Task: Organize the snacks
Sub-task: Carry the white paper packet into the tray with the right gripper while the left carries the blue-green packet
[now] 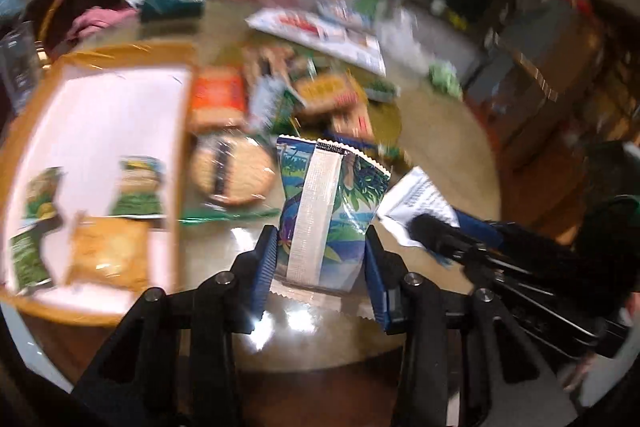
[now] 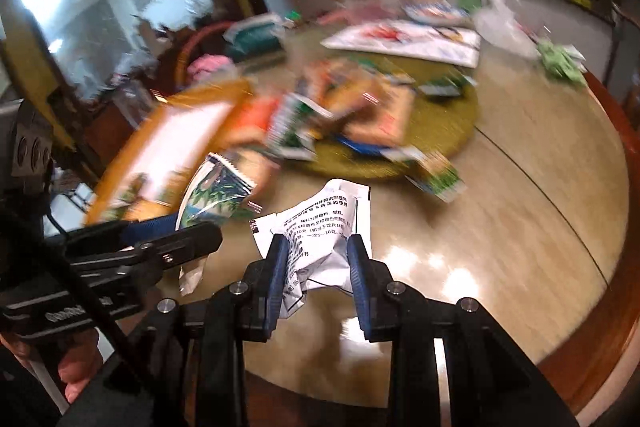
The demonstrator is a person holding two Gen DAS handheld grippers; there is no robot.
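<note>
Looking through the left wrist camera, I am carrying a blue-and-green snack packet point(image 1: 326, 211) in my left hand-held gripper point(image 1: 320, 259), both blue pads pressing on its sides, seam strip facing me. The packet is hanging above the table point(image 1: 440, 131), just right of the wooden tray point(image 1: 120, 59), which is my landmark. On the tray's white floor three packets are already lying: two green ones point(image 1: 138, 187) and a yellow one point(image 1: 106, 251). Right of the tray, touching its edge or nearly so, a heap of unsorted snacks point(image 1: 312, 99) is sitting, with a round-biscuit pack point(image 1: 232, 171) nearest me. My right hand-held gripper point(image 1: 436, 227) is showing further right, clenched on a white printed sachet point(image 1: 420, 195).

Switching to the right wrist camera, I am seeing that white sachet point(image 2: 320, 247) crumpled between the closed pads of the right hand-held gripper point(image 2: 320, 267), well right of the tray point(image 2: 180, 131). The left hand-held gripper point(image 2: 176, 231) is crossing between me and the tray, its packet point(image 2: 212, 195) lifted clear of the table.

Judging the step as carrying both items to the tray, I am advising myself to keep the left grip firm but not crushing, bring the packet over a bare patch of the tray's floor beside the green ones, lower it flat before releasing, and hold the right hand back so the two tools are not colliding.
</note>
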